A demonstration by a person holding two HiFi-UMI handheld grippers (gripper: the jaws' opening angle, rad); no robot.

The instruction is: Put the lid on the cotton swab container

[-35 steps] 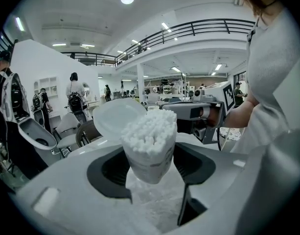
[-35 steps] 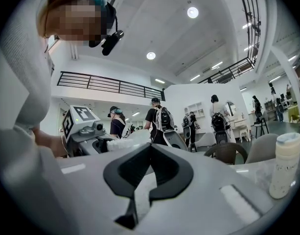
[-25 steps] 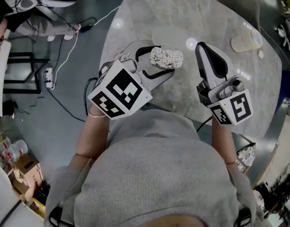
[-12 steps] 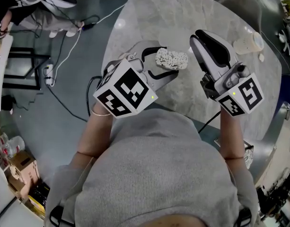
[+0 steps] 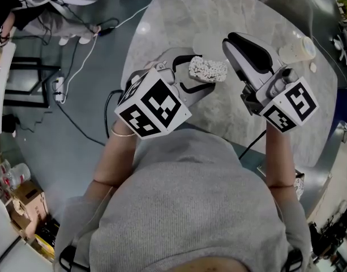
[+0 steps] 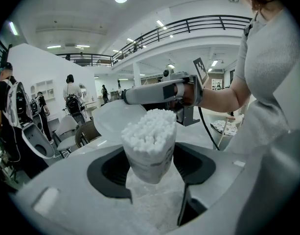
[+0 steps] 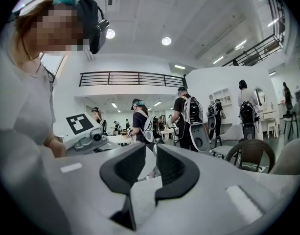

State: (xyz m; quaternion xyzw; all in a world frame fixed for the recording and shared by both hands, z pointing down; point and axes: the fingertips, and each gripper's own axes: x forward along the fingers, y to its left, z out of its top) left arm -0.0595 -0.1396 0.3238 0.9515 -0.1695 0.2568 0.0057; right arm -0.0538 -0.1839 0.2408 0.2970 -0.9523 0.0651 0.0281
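Observation:
My left gripper (image 5: 193,78) is shut on the cotton swab container (image 5: 207,69), a clear tub with its top uncovered and packed with white swabs. In the left gripper view the container (image 6: 150,146) stands upright between the two dark pads of that gripper (image 6: 150,163). My right gripper (image 5: 230,43) holds a thin translucent round lid (image 5: 210,43) by its rim, just above and beyond the container. That lid (image 6: 115,121) hangs tilted behind the swabs in the left gripper view. In the right gripper view it shows edge-on as the lid (image 7: 146,166) between the nearly closed jaws of the gripper (image 7: 150,148).
Both grippers hover over the near edge of a round marble table (image 5: 179,16). A pale cup-like container (image 5: 295,51) stands at its far right. Cables (image 5: 77,55) trail on the floor to the left. Several people and chairs stand in the room beyond.
My right gripper has swung left and a little up with the lid, closer to the container. The left gripper and the container have stayed nearly still.

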